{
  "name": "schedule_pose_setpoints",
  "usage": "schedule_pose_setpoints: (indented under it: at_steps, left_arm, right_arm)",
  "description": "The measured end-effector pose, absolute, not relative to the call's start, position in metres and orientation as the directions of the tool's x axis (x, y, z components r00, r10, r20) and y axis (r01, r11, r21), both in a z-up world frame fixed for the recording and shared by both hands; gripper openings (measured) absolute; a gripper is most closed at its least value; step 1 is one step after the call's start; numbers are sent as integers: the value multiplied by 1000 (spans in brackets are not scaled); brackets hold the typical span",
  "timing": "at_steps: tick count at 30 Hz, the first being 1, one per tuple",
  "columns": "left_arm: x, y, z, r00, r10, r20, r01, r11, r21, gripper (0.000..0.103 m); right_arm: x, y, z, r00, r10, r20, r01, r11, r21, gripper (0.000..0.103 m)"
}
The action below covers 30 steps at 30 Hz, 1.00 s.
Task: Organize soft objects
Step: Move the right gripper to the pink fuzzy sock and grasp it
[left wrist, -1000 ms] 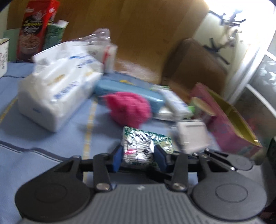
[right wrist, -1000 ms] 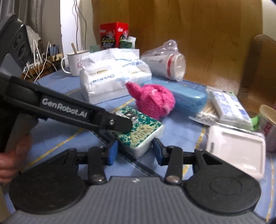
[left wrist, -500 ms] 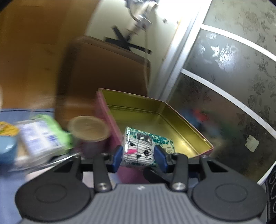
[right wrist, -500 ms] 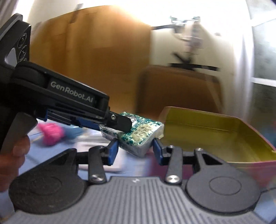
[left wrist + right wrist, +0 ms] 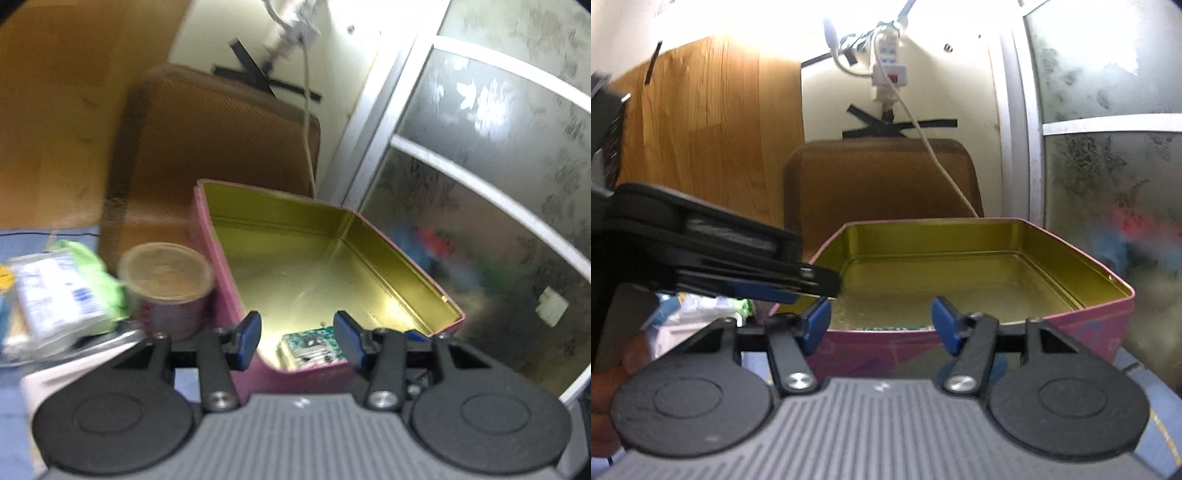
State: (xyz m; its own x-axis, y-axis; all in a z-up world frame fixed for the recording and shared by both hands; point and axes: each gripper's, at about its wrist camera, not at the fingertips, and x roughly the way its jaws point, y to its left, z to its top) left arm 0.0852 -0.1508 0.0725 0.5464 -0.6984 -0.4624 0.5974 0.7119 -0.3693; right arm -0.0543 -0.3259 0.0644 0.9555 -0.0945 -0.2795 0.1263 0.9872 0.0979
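Observation:
A small green-and-white patterned tissue pack (image 5: 312,345) lies inside the pink tin (image 5: 406,258), at its near corner on the gold floor. My left gripper (image 5: 297,332) hovers just above the pack; its jaws are opening and the blue pads stand clear of it. In the right wrist view my right gripper (image 5: 881,319) faces the tin (image 5: 1071,254) at its near wall, jaws opening with nothing between them. Only a thin green strip of the pack (image 5: 894,326) shows over the rim there. The left gripper (image 5: 812,284) reaches in from the left.
Left of the tin stand a lidded paper cup (image 5: 168,280), a blue-and-white packet on something green (image 5: 55,295) and a white box (image 5: 74,373). A brown chair back (image 5: 207,147) rises behind. A frosted glass door (image 5: 480,184) is at the right. A hand (image 5: 613,376) holds the left gripper.
Both grippers carried the green pack from the cluttered table over to the tin. Both have since let go, and the pack now lies in the tin's near corner.

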Motion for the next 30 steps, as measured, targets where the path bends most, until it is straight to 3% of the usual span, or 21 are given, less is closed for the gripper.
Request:
schedule_pose_setpoints:
  at_steps: [6, 14, 16, 19, 23, 24, 26, 30]
  left_arm:
    - [67, -32, 63, 645, -625, -440, 481, 779, -403, 46]
    - [64, 114, 21, 809, -280, -517, 110, 936, -335, 46]
    - [65, 137, 11, 816, -264, -514, 69, 928, -366, 46]
    - [64, 155, 5, 821, -288, -493, 47, 895, -444, 46]
    - [64, 155, 8, 845, -284, -454, 74, 901, -427, 48]
    - [63, 152, 9, 847, -287, -447, 89, 906, -414, 48]
    - [60, 144, 11, 849, -293, -440, 116, 915, -386, 48]
    - [47, 141, 11, 837, -340, -429, 174, 908, -380, 54]
  right_arm:
    - [-56, -280, 73, 962, 61, -266, -41, 996, 79, 58]
    - [-3, -166, 69, 784, 438, -439, -423, 895, 140, 54]
    - [17, -136, 61, 745, 465, -479, -459, 878, 138, 55]
    - [52, -108, 52, 719, 451, -529, -461, 879, 122, 64]
    - [81, -88, 40, 699, 436, -567, -452, 884, 122, 68]
    - [85, -85, 38, 696, 427, -577, -443, 888, 122, 67]
    - [87, -87, 35, 674, 447, -589, -441, 882, 165, 54]
    - [52, -99, 41, 660, 486, -573, -477, 860, 181, 52]
